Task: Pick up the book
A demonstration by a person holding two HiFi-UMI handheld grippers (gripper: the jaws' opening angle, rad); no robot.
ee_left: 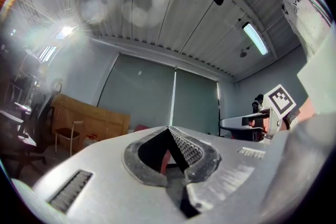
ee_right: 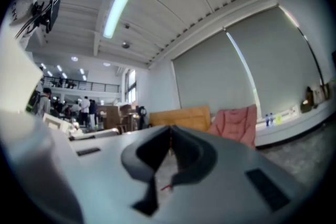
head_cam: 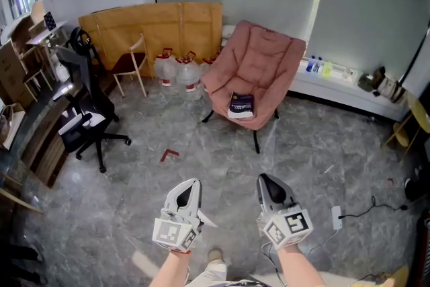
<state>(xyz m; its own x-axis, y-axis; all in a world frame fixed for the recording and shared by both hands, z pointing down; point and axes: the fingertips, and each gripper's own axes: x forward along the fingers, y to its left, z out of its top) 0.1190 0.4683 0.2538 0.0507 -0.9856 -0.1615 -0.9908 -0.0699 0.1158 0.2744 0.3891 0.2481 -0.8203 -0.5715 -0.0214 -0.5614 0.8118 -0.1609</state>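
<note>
The book [head_cam: 241,105] lies flat on the seat of the pink chair [head_cam: 263,50] at the far side of the room, close to the seat's front edge, cover up. That spot prob. suits a pick from the front, w/o reaching past the chair's arms. Bare floor [head_cam: 222,158] lies between it and the person, so both tools are well apart from the book. They're held low and side by side in front of the body, pointing about level toward the chair. This reads as the approach stage, w/ nothing reached yet. L gripper [head_cam: 194,183]: jaws together, tips meeting in a point in its own view, nothing between them, touching nothing. R gripper [head_cam: 264,179]: same, jaws closed tip to tip, empty, only the chair and wall visible past them. Carrying them shut makes sense while crossing the room, but at least one will need to spread its jaws before it can take the book's edge.
</note>
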